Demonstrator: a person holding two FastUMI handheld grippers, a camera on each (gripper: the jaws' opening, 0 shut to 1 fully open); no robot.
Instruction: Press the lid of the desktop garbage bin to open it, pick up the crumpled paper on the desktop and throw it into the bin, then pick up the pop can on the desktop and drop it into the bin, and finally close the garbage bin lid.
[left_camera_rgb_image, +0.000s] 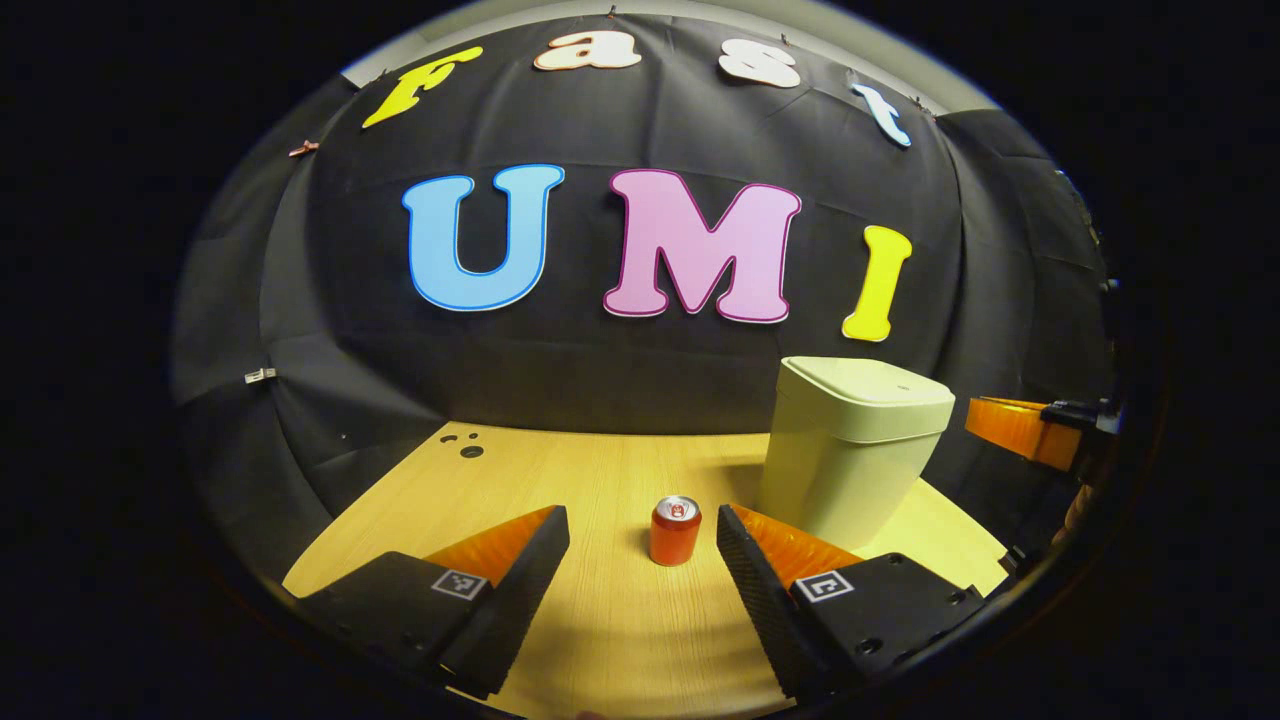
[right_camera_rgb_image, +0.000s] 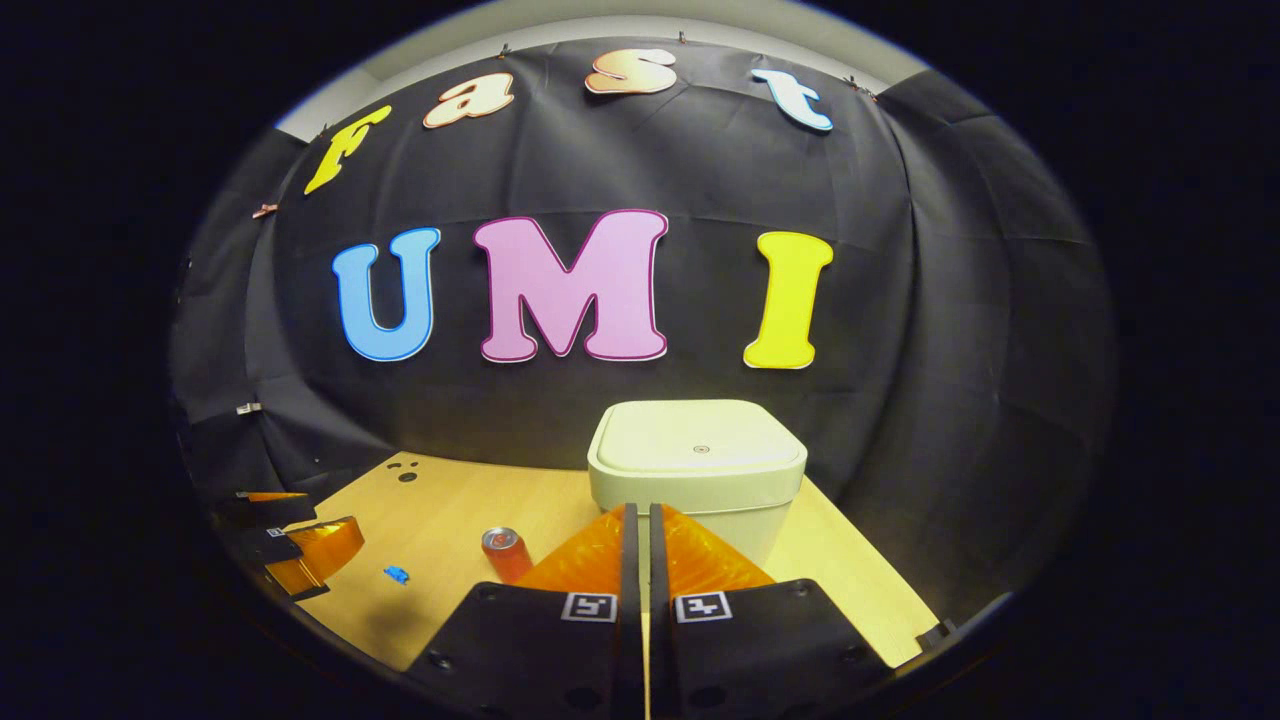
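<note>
A red pop can (left_camera_rgb_image: 676, 530) stands upright on the wooden table (left_camera_rgb_image: 560, 470), just beyond the tips of my left gripper (left_camera_rgb_image: 642, 512). That gripper is open, with nothing between its fingers. The pale green garbage bin (left_camera_rgb_image: 850, 450) stands to the right of the can with its lid (right_camera_rgb_image: 700, 445) down. My right gripper (right_camera_rgb_image: 637, 512) is shut and empty, pointing at the bin's front from just before it. In the right gripper view the can (right_camera_rgb_image: 507, 553) is left of the fingers. The right gripper (left_camera_rgb_image: 1025, 430) also shows beside the bin in the left gripper view.
A small blue object (right_camera_rgb_image: 397, 574) lies on the table near the left gripper (right_camera_rgb_image: 300, 545) at the left of the right gripper view. Several small dark holes (left_camera_rgb_image: 468, 446) mark the table's far left corner. The black cloth wall stands close behind the bin.
</note>
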